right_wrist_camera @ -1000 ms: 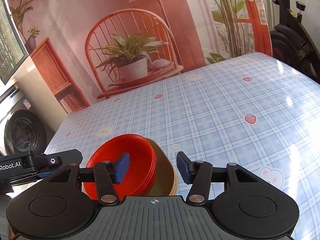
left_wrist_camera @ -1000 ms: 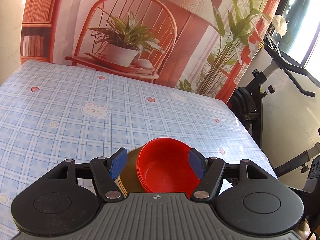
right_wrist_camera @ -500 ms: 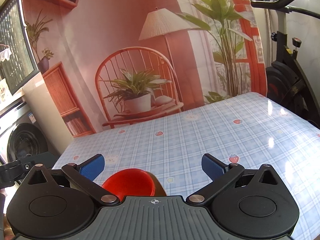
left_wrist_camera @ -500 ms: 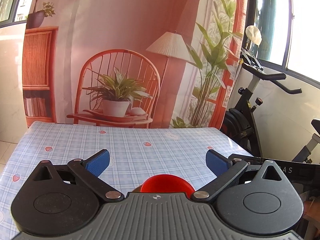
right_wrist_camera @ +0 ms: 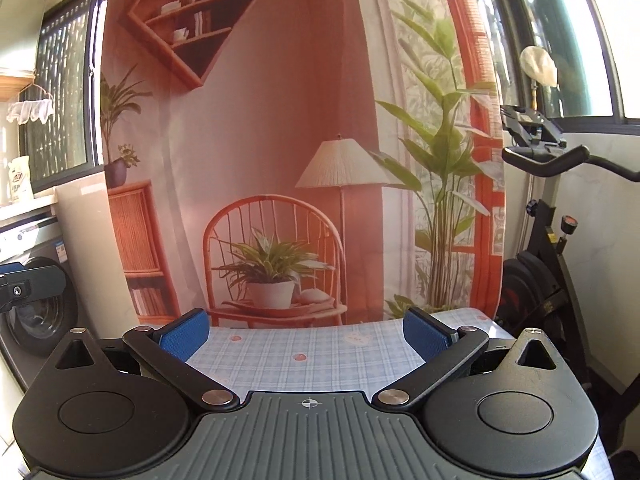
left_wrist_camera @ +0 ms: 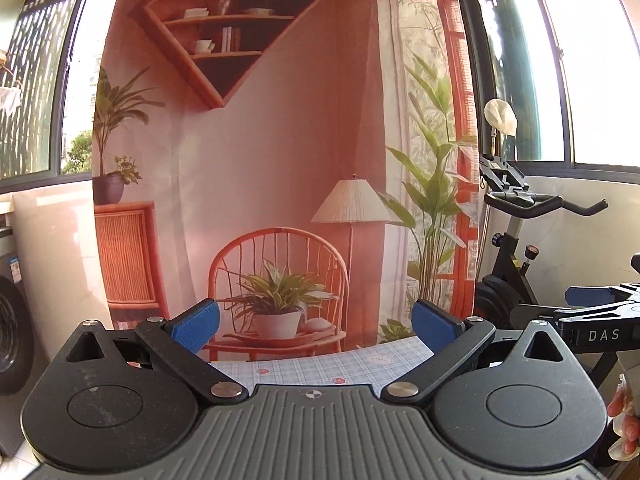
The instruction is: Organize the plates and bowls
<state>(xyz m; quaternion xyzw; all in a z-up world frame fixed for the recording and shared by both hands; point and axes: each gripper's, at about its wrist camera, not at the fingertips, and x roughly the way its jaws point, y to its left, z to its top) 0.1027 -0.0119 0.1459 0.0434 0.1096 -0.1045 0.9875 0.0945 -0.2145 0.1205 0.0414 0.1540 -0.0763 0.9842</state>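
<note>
No plates or bowls show in either view now. My left gripper is open and empty, raised and looking level at the backdrop, with only the far strip of the blue checked tablecloth below it. My right gripper is also open and empty, held above the same tablecloth. The right gripper's body shows at the right edge of the left wrist view, and part of the left gripper shows at the left edge of the right wrist view.
A printed backdrop with a chair and plant hangs behind the table. An exercise bike stands to the right. A washing machine stands to the left.
Both grippers have opened wide, let go of the stacked red and tan bowls, and lifted up and back. The bowls have dropped out of view below the gripper bodies.
</note>
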